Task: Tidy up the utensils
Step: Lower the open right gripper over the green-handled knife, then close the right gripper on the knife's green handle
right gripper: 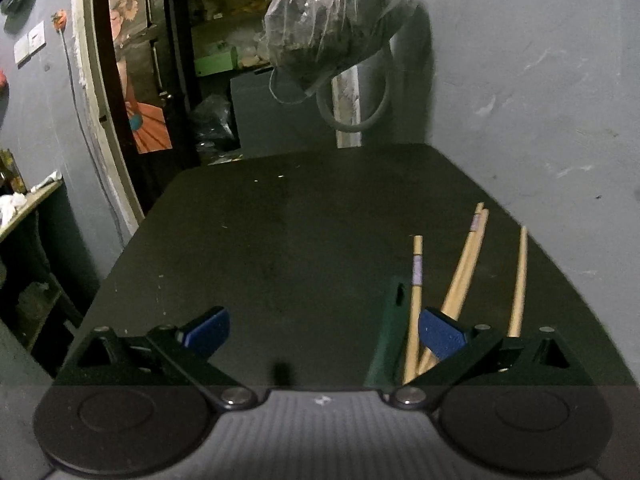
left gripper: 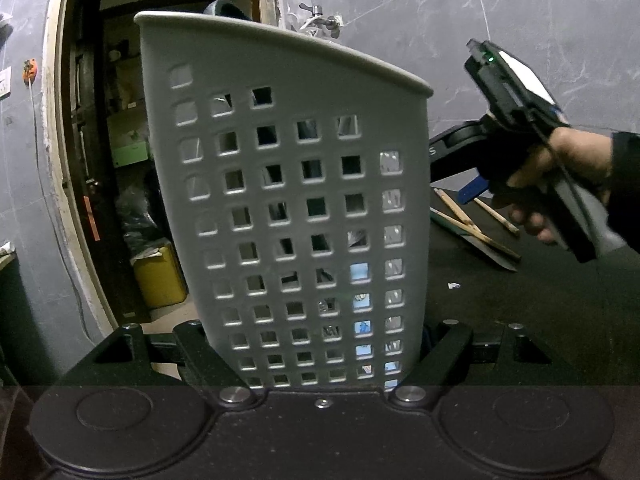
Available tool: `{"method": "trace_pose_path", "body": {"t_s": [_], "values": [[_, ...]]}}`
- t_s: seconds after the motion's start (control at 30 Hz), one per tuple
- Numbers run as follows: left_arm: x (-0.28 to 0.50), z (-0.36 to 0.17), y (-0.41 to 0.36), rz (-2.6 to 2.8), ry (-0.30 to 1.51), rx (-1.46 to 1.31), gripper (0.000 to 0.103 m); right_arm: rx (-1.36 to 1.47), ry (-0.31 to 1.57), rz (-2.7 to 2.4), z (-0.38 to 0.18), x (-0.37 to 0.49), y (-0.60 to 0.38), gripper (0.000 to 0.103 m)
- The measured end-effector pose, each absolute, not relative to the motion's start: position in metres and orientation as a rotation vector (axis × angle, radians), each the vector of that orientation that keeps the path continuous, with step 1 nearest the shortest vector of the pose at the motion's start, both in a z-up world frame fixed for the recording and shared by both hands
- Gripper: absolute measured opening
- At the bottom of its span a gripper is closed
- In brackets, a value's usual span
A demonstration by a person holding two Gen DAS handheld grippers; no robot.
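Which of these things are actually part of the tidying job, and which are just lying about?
Part of the job:
- grey perforated holder, clamped in the left gripper
- wooden chopsticks on the black table
- dark green utensil
- open right gripper

Just lying about:
- plastic bag
- yellow container
- wall tap

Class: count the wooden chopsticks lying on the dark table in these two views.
4 chopsticks, all at the table's right side: one beside the dark green utensil, two crossed together, one apart farthest right. More may hide inside the basket.

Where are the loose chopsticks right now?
The chopsticks lie on the dark table, to the right in the right wrist view, just beyond the open right hand-held gripper. A dark green-handled knife lies beside them.
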State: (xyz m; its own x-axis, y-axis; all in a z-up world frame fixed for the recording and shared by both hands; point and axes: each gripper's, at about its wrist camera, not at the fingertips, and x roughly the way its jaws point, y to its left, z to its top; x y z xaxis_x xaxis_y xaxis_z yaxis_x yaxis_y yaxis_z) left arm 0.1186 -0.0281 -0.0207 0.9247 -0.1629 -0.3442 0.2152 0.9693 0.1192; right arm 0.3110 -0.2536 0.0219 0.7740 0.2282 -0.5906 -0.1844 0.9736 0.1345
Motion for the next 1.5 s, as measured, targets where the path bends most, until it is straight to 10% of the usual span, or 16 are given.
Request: {"method": "trace_pose_path", "body": {"t_s": [0.57, 1.0, 1.27, 1.5], "values": [[0.12, -0.018, -0.026, -0.191, 0.337, 0.156, 0.082, -0.003, 0.698, 0.099, -0.007, 0.323, -0.245, 0.058], [0.116, -0.018, -0.031, -0.169, 0.335, 0.163, 0.082, -0.001, 0.675, 0.097, -0.011, 0.32, -0.246, 0.057], [0.116, -0.02, -0.036, -0.159, 0.337, 0.174, 0.082, 0.008, 0.68, 0.146, -0.007, 0.31, -0.249, 0.022], [0.116, -0.02, -0.04, -0.153, 0.339, 0.18, 0.082, 0.034, 0.694, 0.24, -0.006, 0.279, -0.258, 0.017]]}}
